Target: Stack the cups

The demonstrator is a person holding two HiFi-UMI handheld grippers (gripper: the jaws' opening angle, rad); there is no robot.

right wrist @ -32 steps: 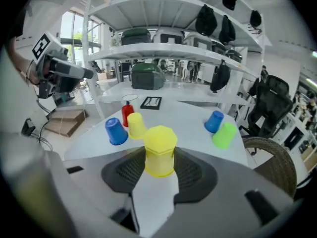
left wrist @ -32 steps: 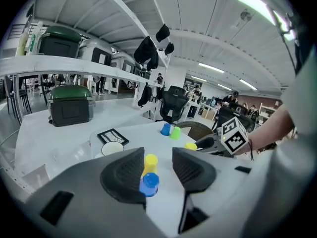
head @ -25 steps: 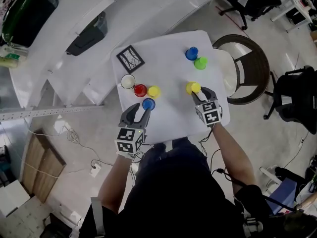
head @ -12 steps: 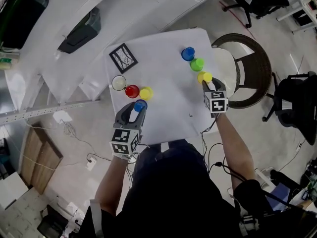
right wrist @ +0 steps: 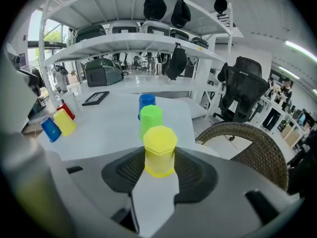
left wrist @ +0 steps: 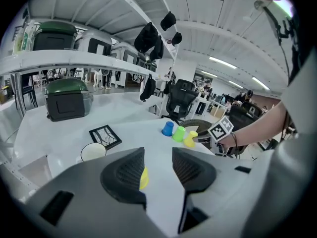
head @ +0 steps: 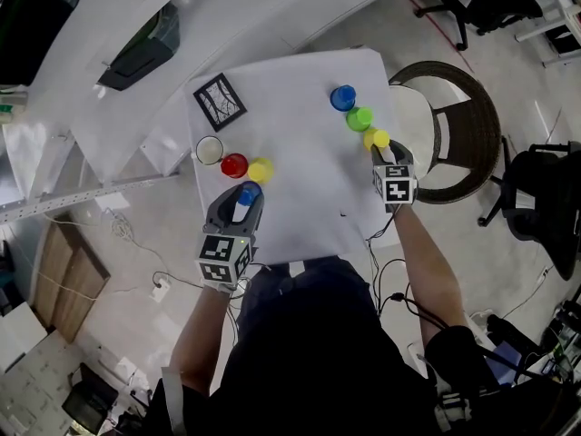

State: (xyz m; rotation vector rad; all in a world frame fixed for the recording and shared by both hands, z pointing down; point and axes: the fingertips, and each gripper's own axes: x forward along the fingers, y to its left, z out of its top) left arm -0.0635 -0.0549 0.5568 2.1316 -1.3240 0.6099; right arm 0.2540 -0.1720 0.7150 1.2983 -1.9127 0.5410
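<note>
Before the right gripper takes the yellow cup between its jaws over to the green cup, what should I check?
1. Grip: the right gripper has its pads on both sides of the yellow cup: ok.
2. Target: the green cup stands mouth down with nothing on top: ok.
3. Height: whether the yellow cup's rim is above the green cup's top: cannot tell.
4. Path: the blue cup stands beyond the green cup, out of the way: ok.
5. Other hand: the left gripper has its jaws apart with nothing between them, at the far side of the table: ok.
</note>
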